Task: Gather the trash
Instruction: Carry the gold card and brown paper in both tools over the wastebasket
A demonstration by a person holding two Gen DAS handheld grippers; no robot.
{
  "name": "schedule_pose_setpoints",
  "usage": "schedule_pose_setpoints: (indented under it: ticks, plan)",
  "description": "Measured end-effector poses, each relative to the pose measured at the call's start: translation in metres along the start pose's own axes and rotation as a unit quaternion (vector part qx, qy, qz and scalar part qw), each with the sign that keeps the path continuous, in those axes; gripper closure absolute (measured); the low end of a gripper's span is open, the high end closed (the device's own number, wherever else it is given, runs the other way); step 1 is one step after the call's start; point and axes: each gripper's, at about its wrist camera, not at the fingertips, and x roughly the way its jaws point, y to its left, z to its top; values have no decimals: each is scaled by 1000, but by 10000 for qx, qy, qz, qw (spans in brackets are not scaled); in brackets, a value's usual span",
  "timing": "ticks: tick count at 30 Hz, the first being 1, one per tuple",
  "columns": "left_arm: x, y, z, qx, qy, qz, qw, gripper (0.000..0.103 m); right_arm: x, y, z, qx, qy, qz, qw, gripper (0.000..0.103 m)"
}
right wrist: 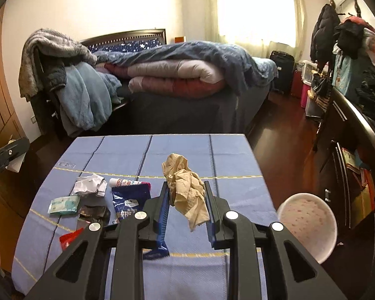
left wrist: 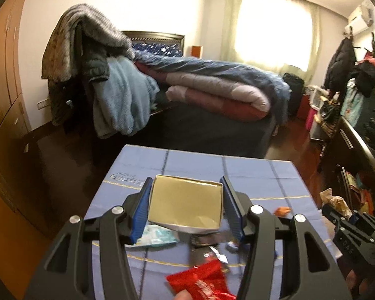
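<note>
Left gripper (left wrist: 185, 205) clamps an open gold cardboard box (left wrist: 185, 203) by its side walls, held above the blue-clothed table (right wrist: 182, 147): light, hollow, crushes if squeezed. Right gripper (right wrist: 186, 200) pinches a crumpled beige paper wad (right wrist: 187, 190) near its middle, off the cloth: soft, near weightless, tail dangling. Loose wrappers (right wrist: 92, 200) remain left of centre. White bin (right wrist: 308, 225) sits just off the table's right edge; clear path there.
</note>
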Motion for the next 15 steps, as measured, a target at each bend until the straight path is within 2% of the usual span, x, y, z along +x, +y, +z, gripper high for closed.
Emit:
schedule_pose_setpoints:
  ticks: [7,15]
  plan:
    - [-36,-41,3,262,-287,-423,9983,49,-35,-27,-9,167,-194,-106,9996,77]
    - [-55,-85,2,523,-400,-803,9946,49,-63,-64,-17,415,-411,-358,9977,77]
